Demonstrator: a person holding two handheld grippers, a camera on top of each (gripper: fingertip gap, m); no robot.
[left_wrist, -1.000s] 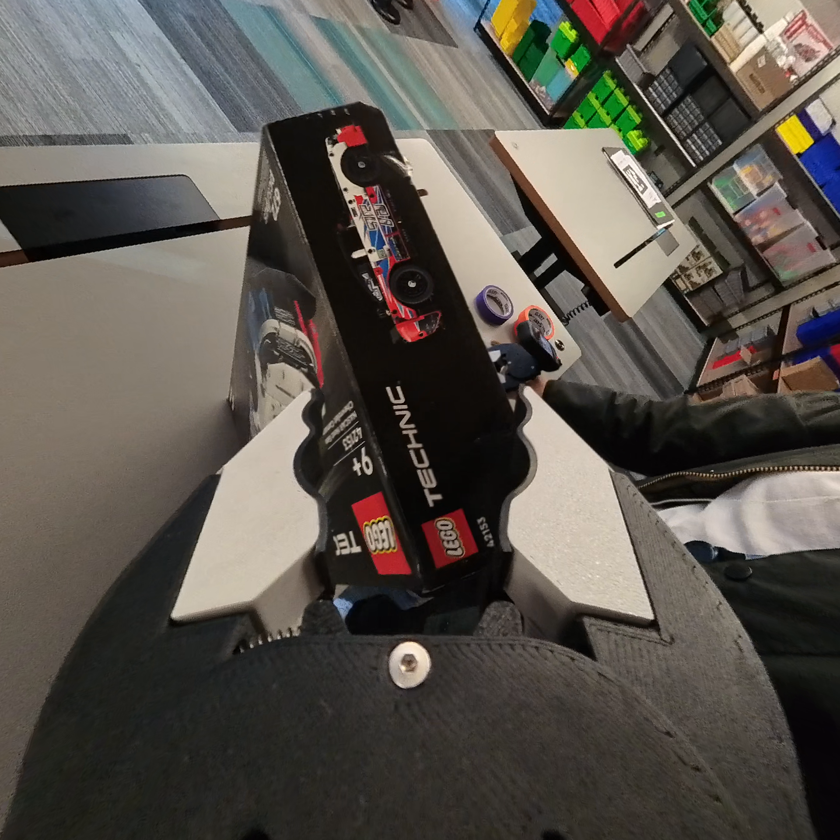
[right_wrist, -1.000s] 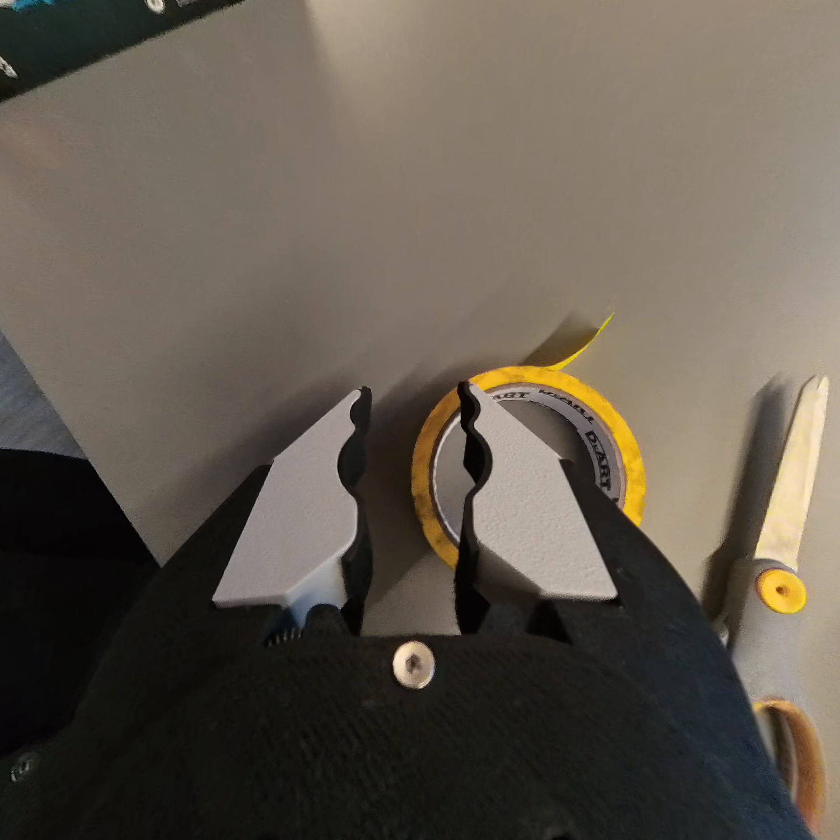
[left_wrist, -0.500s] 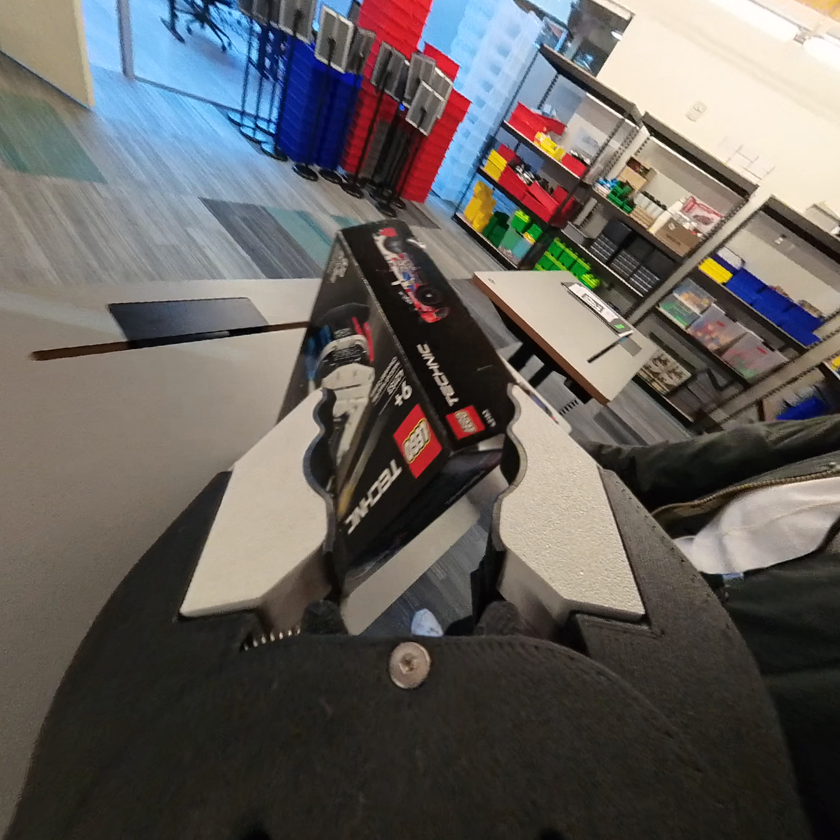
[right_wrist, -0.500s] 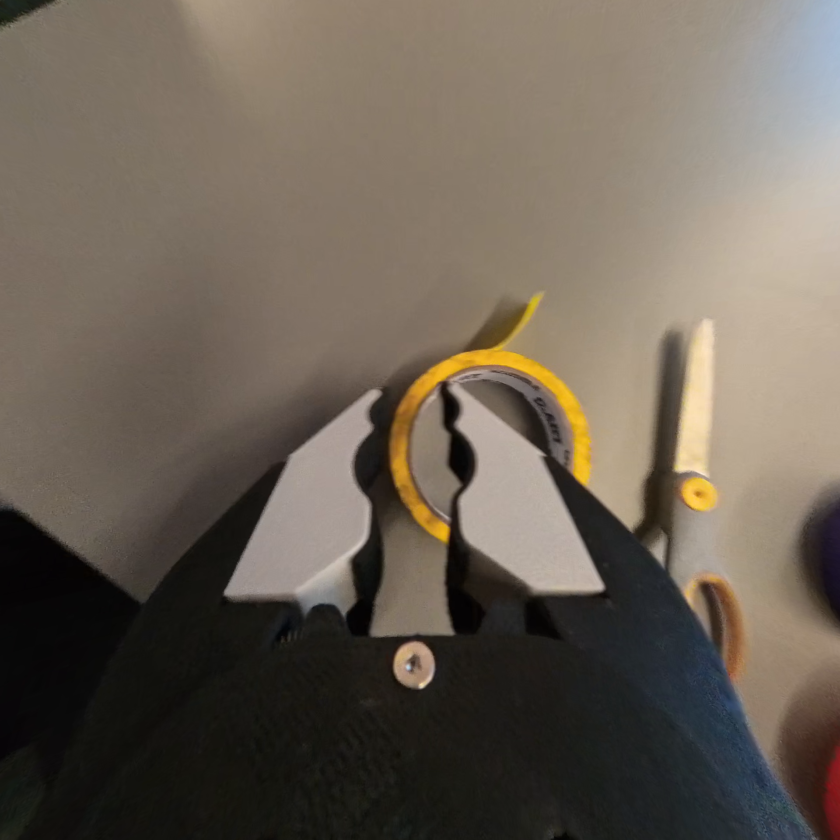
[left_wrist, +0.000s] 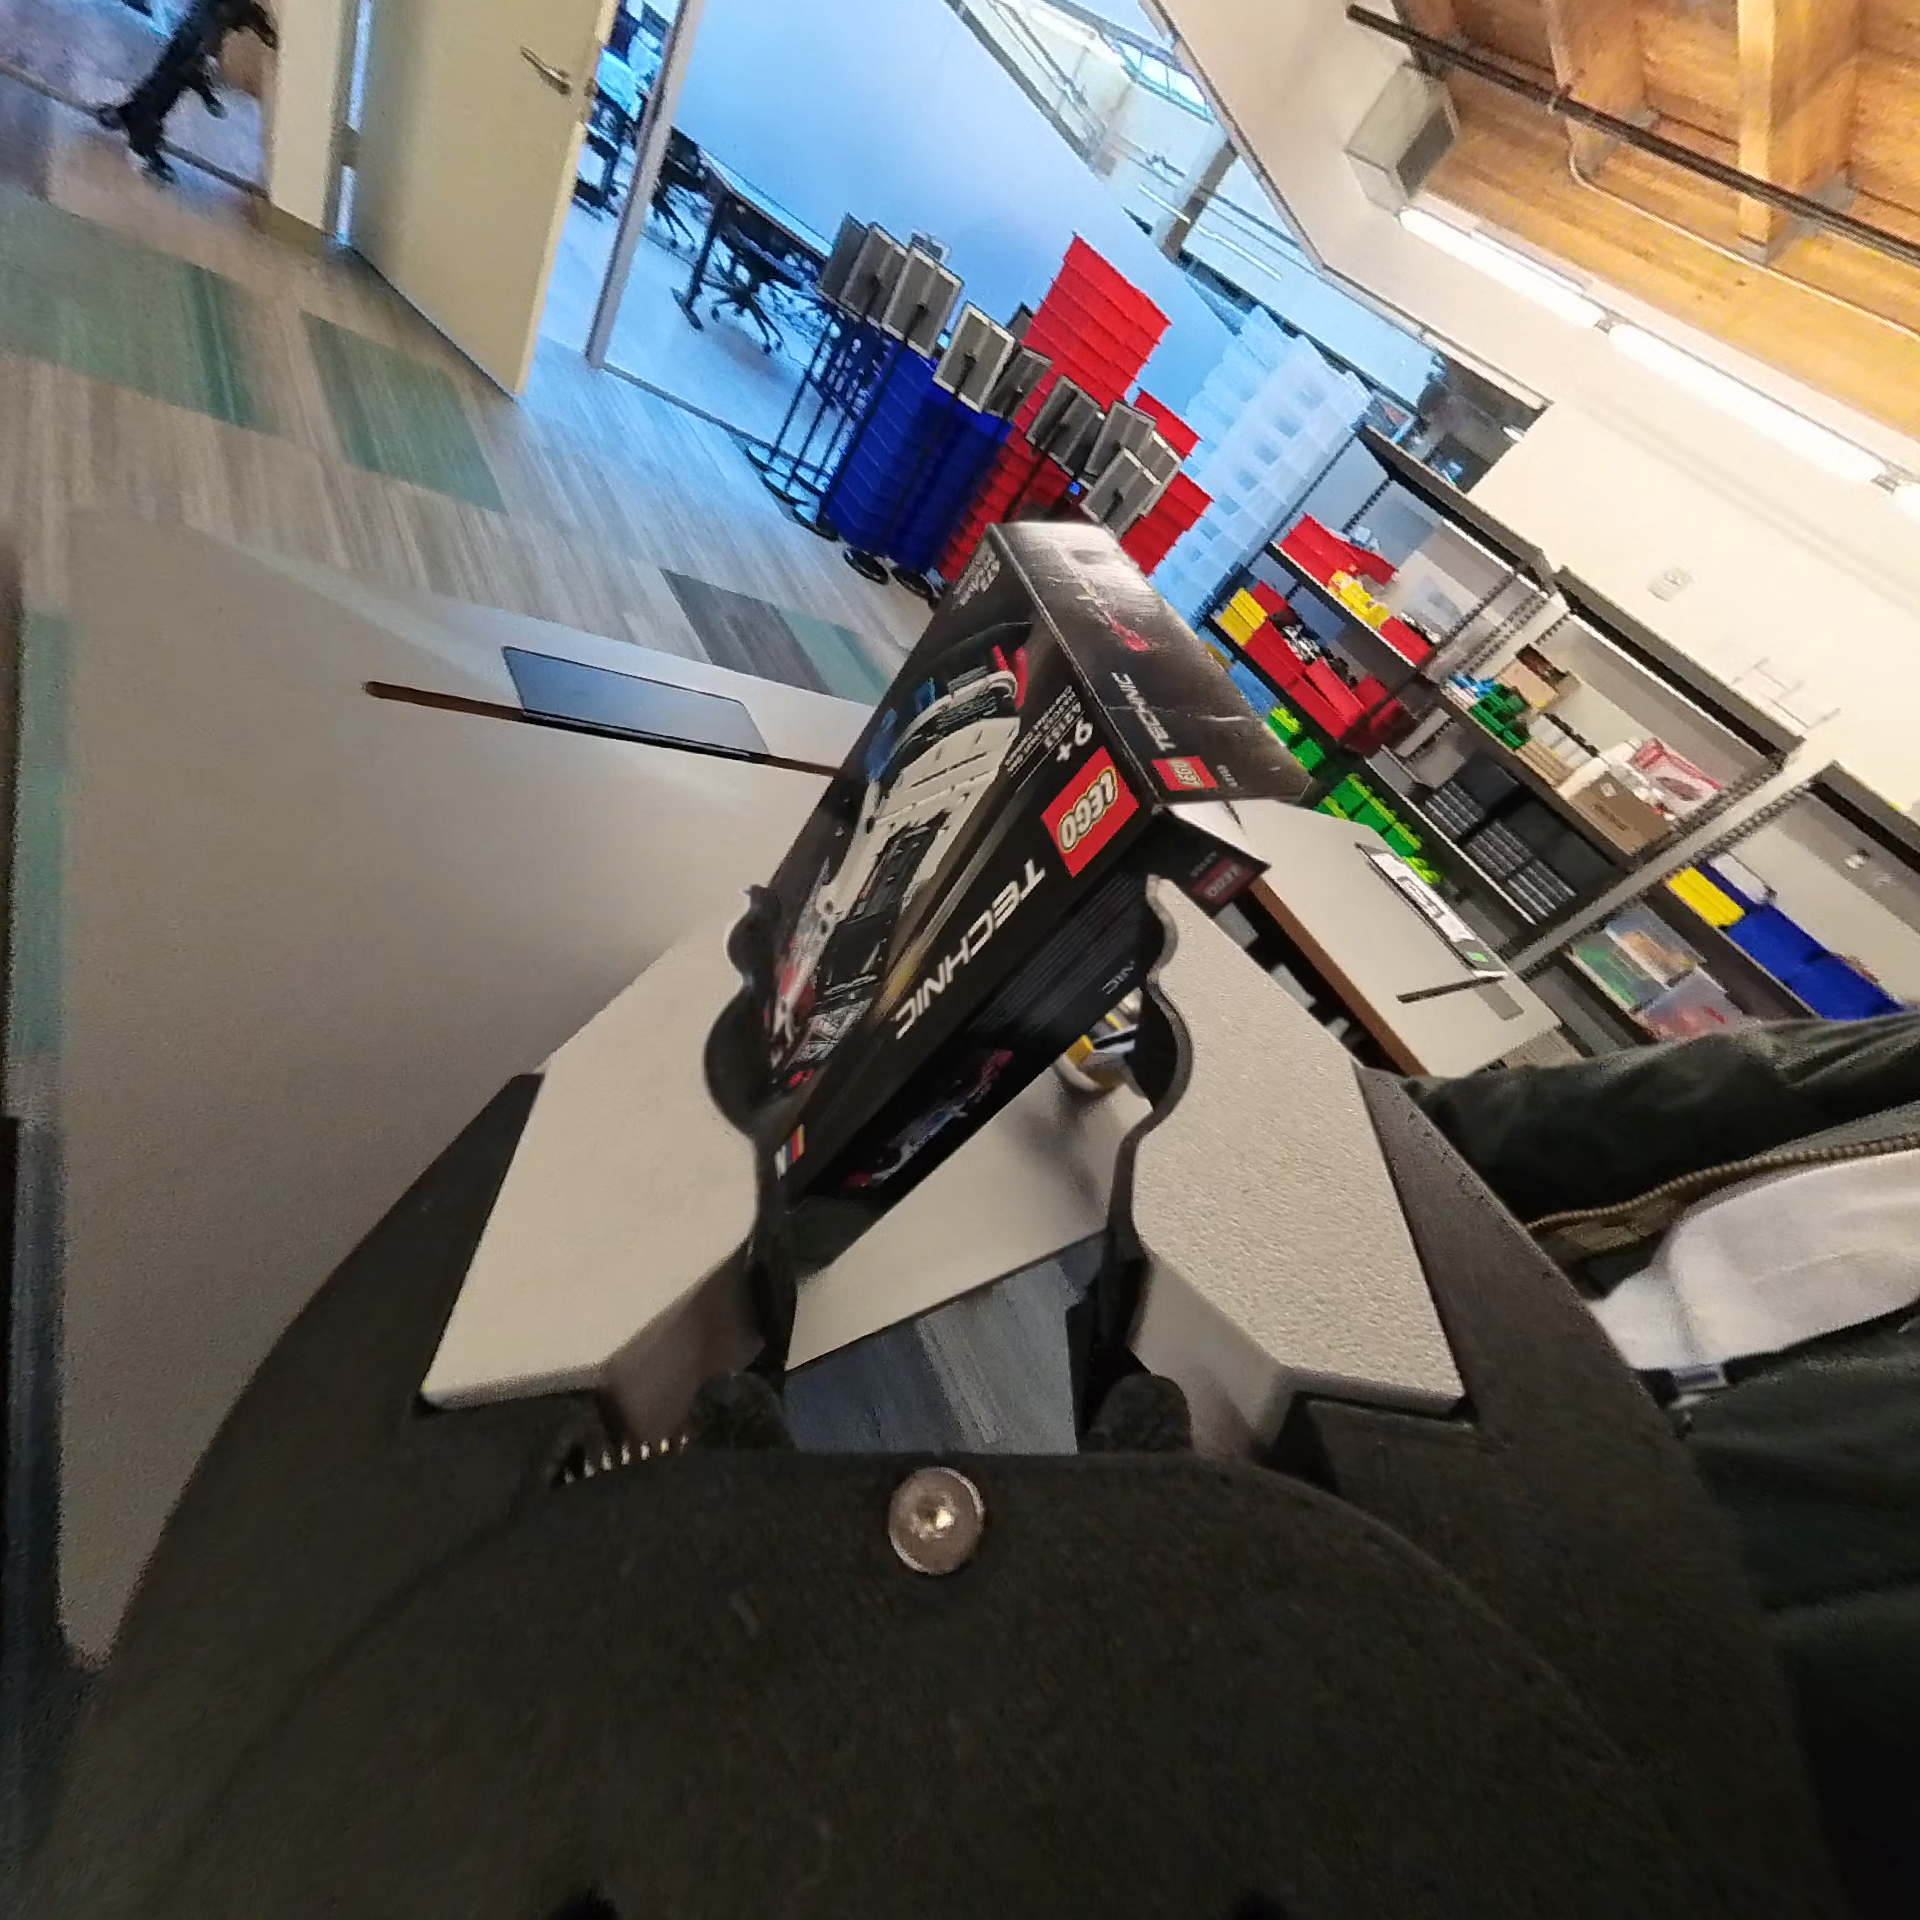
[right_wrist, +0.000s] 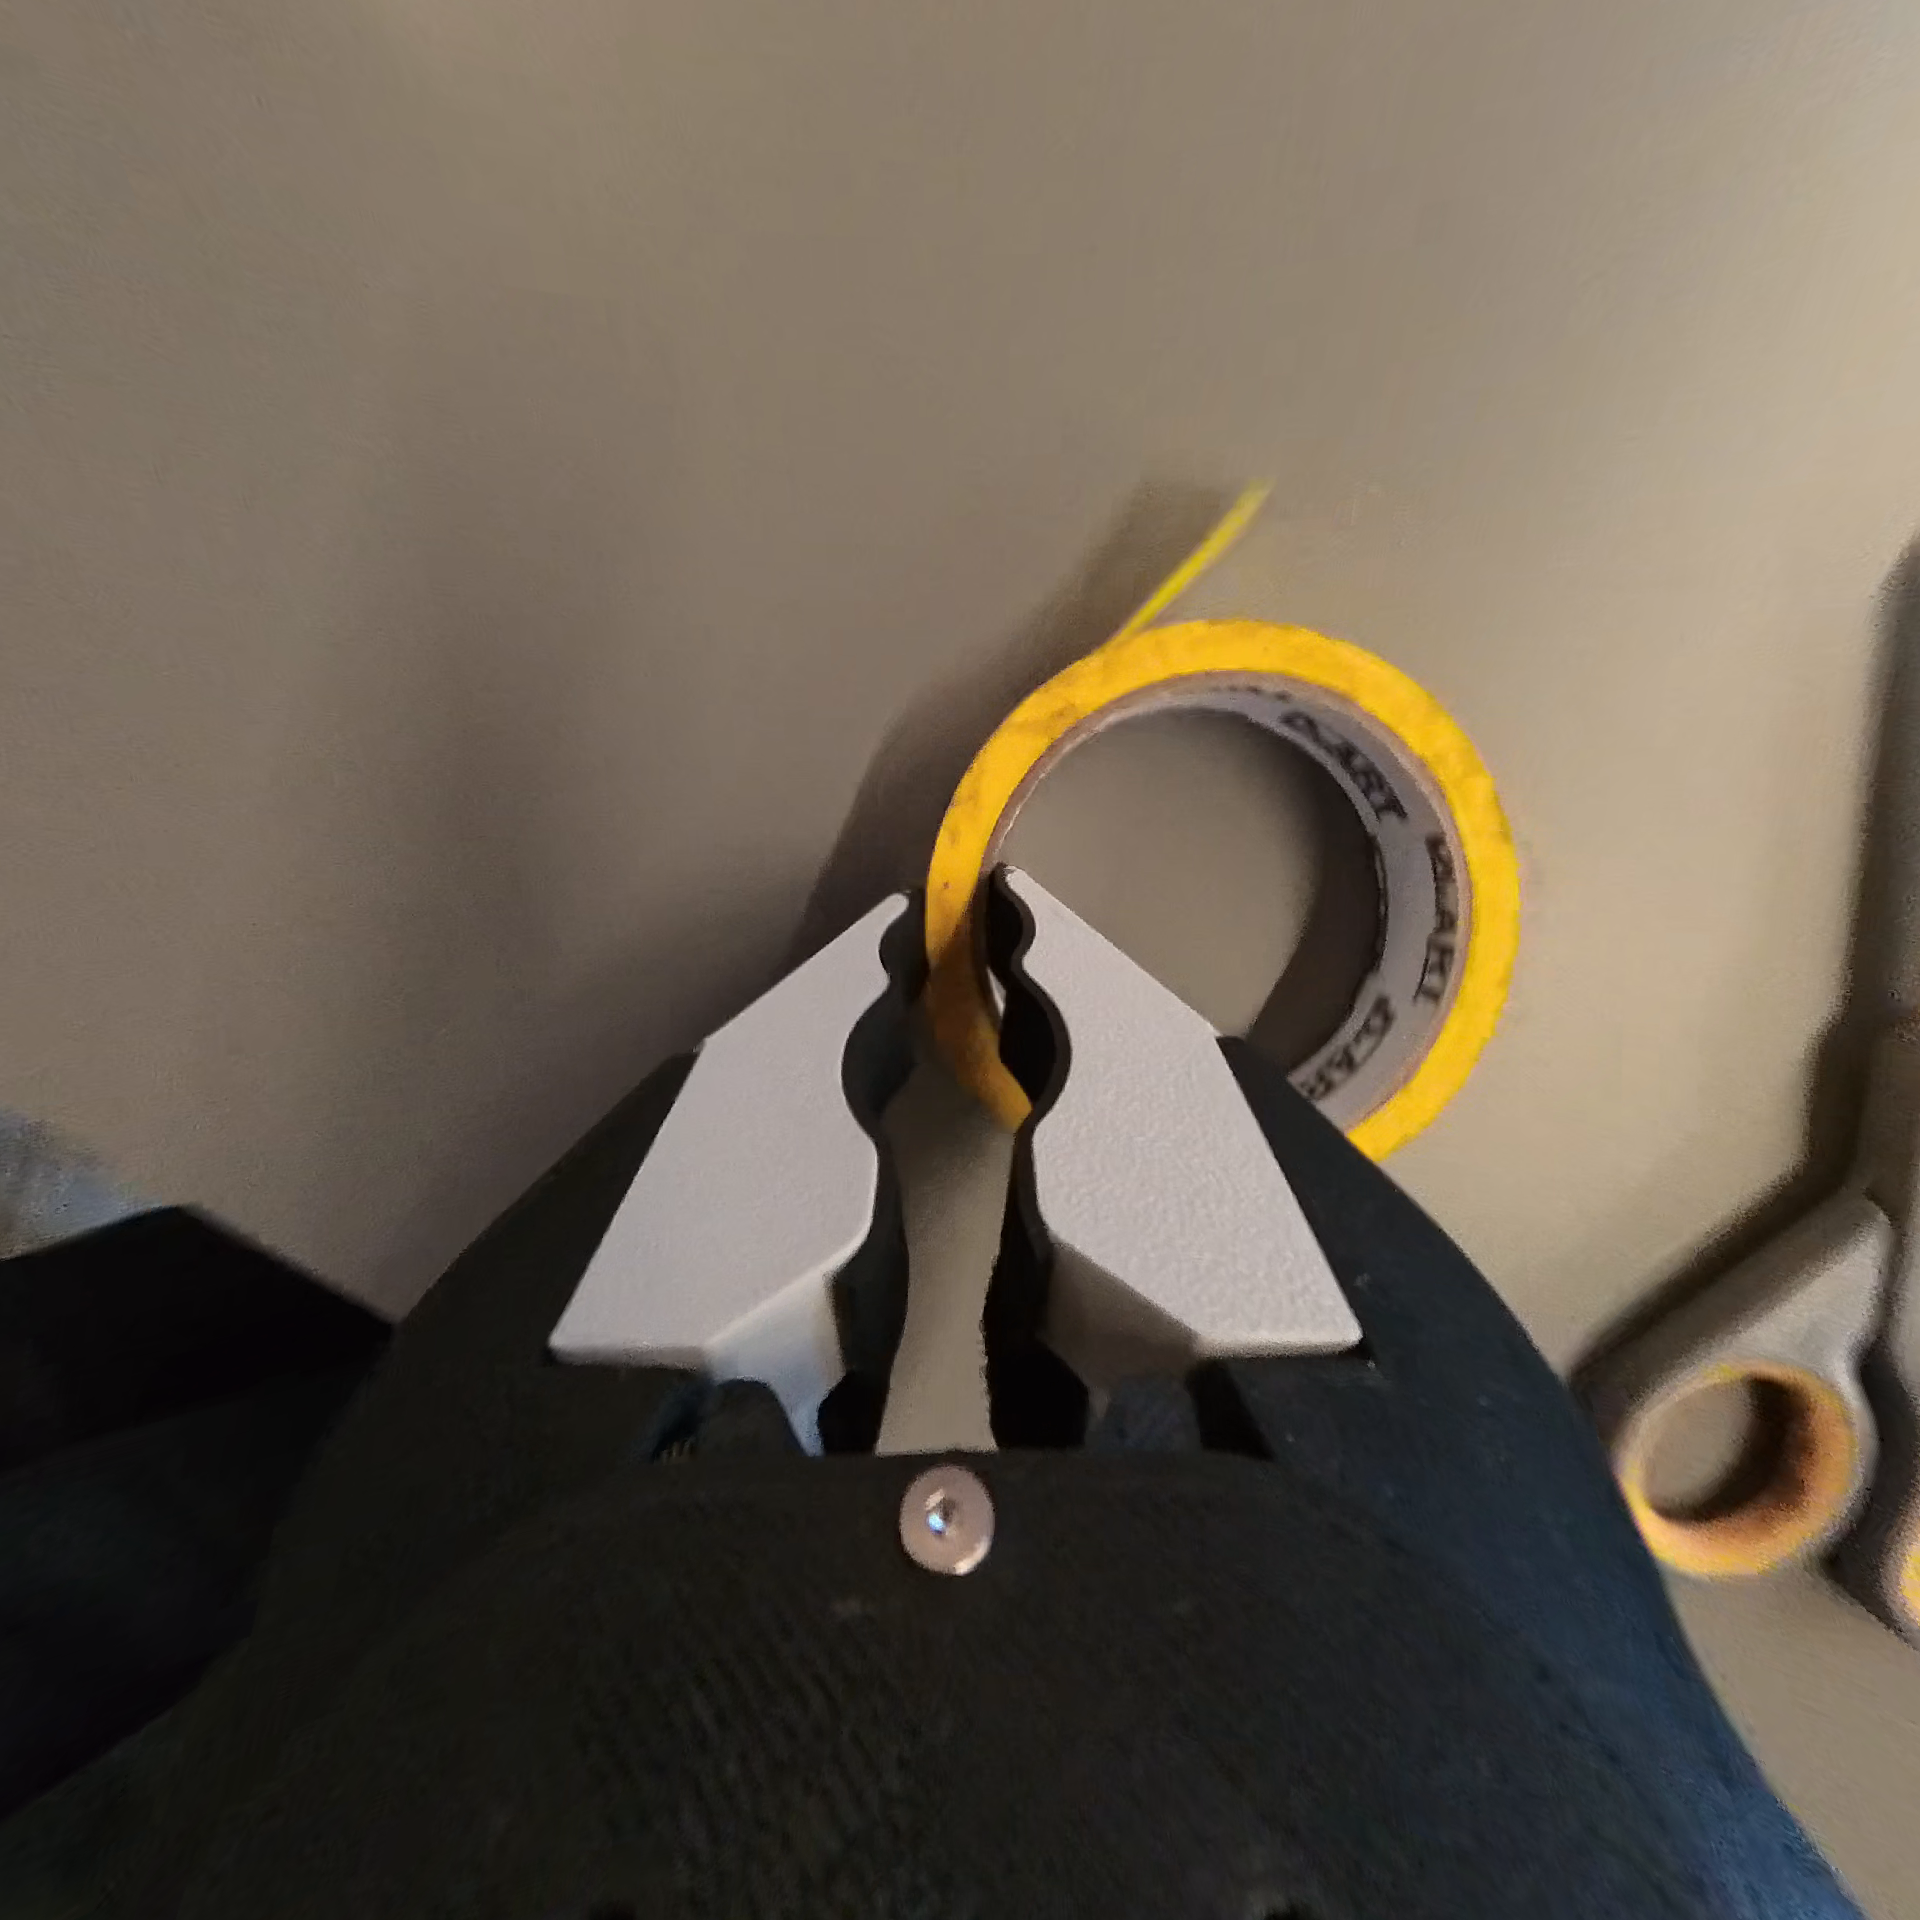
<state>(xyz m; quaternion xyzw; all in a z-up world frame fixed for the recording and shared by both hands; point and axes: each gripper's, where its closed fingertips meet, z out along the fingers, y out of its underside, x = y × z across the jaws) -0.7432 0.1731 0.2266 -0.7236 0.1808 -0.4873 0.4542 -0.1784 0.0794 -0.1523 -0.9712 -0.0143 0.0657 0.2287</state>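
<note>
My left gripper (left_wrist: 951, 914) is shut on a black toy brick box (left_wrist: 997, 831) with a white car pictured on it. It holds the box tilted in the air above the grey table (left_wrist: 312, 935). My right gripper (right_wrist: 958, 888) is shut on the wall of a yellow tape roll (right_wrist: 1455, 831) that lies on the table (right_wrist: 520, 416). One finger is outside the ring and the other is inside it. A loose tape end (right_wrist: 1205, 566) sticks out behind the roll.
Scissors (right_wrist: 1735, 1455) with grey, yellow-lined handles lie right of the tape. A dark-sleeved arm (left_wrist: 1662, 1101) is at the right of the left wrist view. Beyond are a second table (left_wrist: 1351, 914), shelves of coloured bins (left_wrist: 1455, 727) and a black pad (left_wrist: 623, 691). There is about 70 centimeters between the tips of the two grippers.
My left gripper has tipped up and lifted the box, so the room shows behind it. My right gripper has closed on the tape roll's wall and moved in closer.
</note>
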